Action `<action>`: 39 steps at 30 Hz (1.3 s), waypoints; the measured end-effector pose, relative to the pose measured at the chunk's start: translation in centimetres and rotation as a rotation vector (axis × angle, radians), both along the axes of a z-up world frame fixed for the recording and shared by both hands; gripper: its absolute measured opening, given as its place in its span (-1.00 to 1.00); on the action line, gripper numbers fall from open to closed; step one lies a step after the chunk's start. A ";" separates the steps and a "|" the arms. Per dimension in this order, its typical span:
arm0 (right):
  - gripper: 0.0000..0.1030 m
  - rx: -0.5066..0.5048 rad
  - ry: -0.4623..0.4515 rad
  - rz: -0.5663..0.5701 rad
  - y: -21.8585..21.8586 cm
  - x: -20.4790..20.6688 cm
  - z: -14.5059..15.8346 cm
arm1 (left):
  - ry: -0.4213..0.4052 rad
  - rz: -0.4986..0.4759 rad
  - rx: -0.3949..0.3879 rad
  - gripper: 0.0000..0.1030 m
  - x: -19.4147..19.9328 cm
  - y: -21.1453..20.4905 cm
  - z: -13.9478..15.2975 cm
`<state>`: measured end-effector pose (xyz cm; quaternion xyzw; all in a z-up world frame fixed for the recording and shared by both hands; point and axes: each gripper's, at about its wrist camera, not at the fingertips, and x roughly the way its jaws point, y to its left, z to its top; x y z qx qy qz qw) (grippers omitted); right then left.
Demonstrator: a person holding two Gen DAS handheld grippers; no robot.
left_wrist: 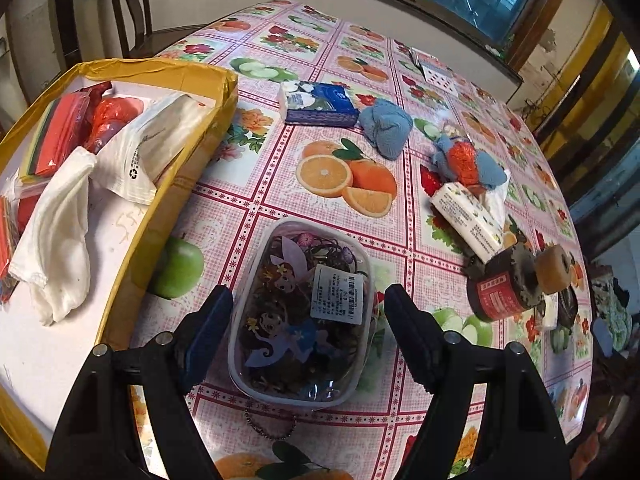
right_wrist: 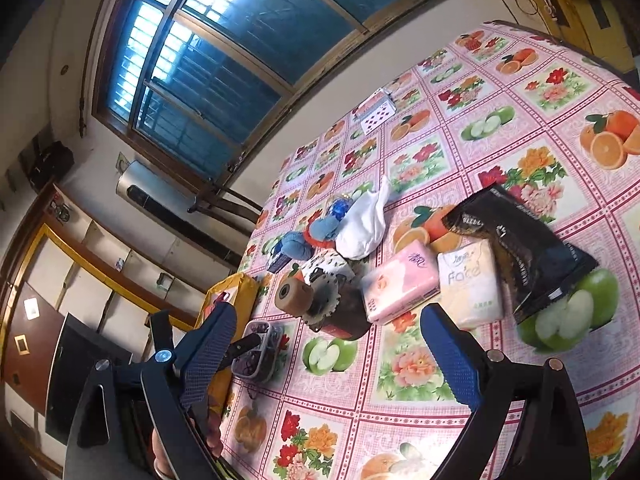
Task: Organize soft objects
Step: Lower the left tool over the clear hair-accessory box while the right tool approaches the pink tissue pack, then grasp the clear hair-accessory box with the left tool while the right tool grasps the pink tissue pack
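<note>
partly done: cloth, bags in yellow box (left_wrist: 224, 92) at bench (left_wrist: 400, 248) edge | tissue packs (right_wrist: 400, 280), blue socks (left_wrist: 386, 128) left | left hand-held gripper (left_wrist: 308, 320) apart, straddling clear pouch (left_wrist: 300, 316) | right hand-held gripper (right_wrist: 332, 352) apart, empty

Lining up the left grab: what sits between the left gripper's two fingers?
In the left wrist view, the clear plastic case of hair ties lies on the tablecloth between the open fingers of the left gripper, neither visibly touching it.

Left wrist view looked steeply down, close over the clear pouch (left_wrist: 300, 312) beside the yellow box (left_wrist: 176, 200). Right wrist view sat higher, tilted, facing across the table toward the window (right_wrist: 224, 60). Both showed pouch, box, spool (right_wrist: 294, 295).
</note>
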<state>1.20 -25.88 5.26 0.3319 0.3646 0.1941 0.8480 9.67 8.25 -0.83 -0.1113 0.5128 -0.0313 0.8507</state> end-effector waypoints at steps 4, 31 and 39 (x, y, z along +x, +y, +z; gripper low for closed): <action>0.85 -0.009 -0.008 0.018 0.9 0.0 0.3 | 0.041 -0.068 -0.012 0.53 0.1 -0.6 -0.5; 0.86 -0.595 0.053 0.314 4.0 6.5 -0.2 | 0.077 -0.084 0.159 0.62 1.3 -3.0 -2.2; 0.84 -0.915 -0.125 0.700 8.0 7.4 -2.7 | 0.071 -0.089 0.143 0.54 1.2 -2.9 -2.0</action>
